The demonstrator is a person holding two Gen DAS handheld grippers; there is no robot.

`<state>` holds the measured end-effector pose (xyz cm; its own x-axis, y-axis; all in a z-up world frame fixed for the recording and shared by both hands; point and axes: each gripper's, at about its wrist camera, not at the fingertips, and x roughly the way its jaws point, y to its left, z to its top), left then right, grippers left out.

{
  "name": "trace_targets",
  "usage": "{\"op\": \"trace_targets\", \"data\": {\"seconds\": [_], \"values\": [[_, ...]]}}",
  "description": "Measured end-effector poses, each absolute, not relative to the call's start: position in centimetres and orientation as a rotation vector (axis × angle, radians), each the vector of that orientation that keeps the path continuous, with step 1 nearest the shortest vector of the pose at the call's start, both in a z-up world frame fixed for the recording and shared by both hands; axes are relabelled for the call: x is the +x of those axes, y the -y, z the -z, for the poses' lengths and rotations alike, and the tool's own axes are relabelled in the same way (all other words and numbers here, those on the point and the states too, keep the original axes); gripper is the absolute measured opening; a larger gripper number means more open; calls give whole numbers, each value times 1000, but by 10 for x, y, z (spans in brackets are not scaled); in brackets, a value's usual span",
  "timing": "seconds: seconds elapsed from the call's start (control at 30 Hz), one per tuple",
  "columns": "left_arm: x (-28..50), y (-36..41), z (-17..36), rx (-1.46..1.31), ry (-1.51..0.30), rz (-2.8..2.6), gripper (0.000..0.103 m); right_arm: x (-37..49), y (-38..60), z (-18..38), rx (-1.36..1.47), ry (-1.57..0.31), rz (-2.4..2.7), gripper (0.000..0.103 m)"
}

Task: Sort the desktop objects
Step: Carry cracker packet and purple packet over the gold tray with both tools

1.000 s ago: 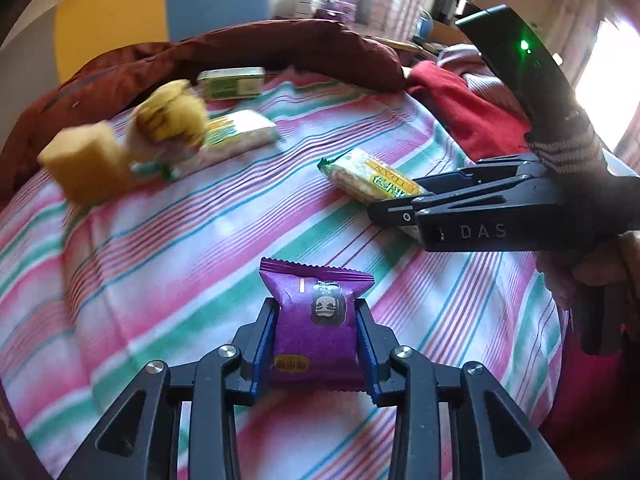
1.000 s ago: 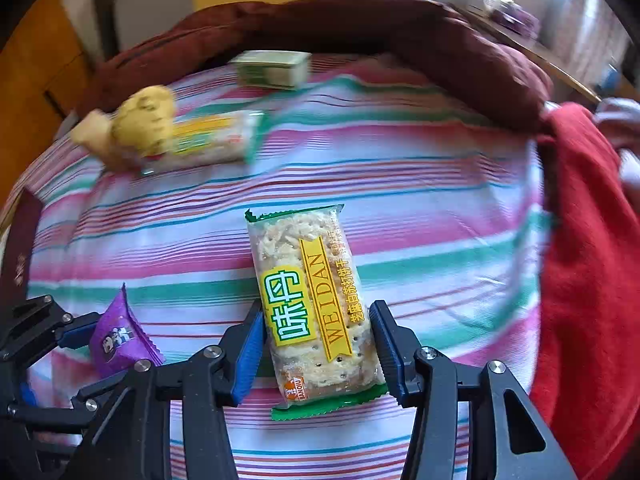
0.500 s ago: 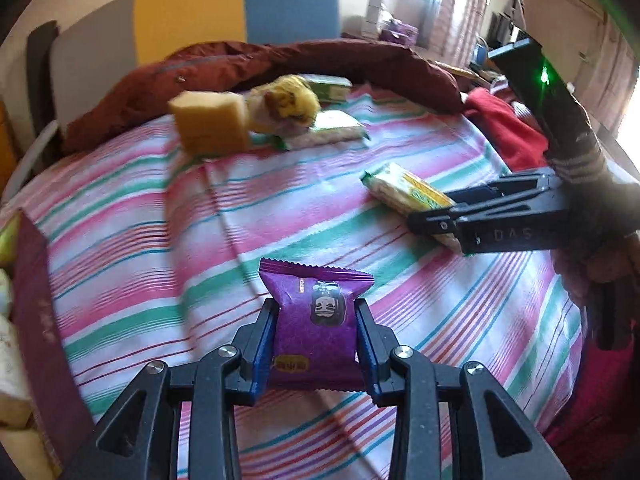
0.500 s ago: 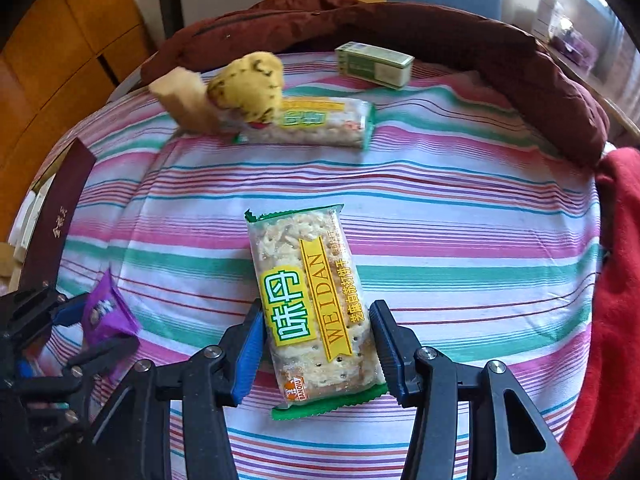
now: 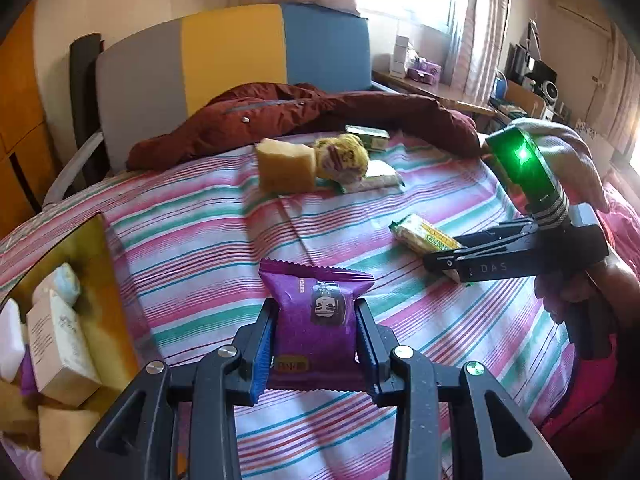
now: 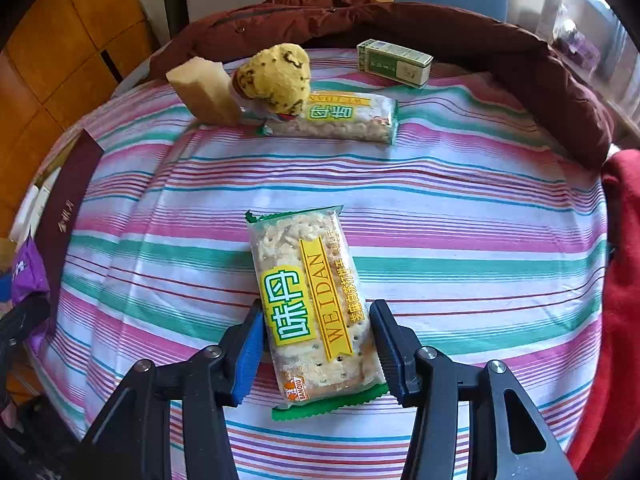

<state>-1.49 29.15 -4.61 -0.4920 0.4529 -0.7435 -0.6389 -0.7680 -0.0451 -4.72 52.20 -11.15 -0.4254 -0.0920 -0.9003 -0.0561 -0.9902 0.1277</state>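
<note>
My left gripper is shut on a purple snack packet and holds it above the striped cloth. In the right wrist view that purple packet shows at the far left edge. My right gripper is shut on a green and yellow cracker packet, held lengthwise over the striped cloth. The left wrist view has this cracker packet at the right, in the right gripper, held by a person's hand.
At the far side lie a yellow sponge block, a yellow plush toy, a second cracker packet and a green box. A dark red jacket rims the back. An open box with several packets stands at the left.
The left gripper has moved left and up with the purple packet, bringing the open box into its view. The right gripper has shifted a little with the cracker packet still in its grip.
</note>
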Motion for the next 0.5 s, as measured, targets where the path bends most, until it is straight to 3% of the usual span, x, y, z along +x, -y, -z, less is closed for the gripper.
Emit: {"op": "trace_targets", "data": {"seconds": [0.5], "values": [[-17, -222, 37, -1057, -214, -2354, 37, -48, -459, 95, 1633, 246, 2535, 52]]}}
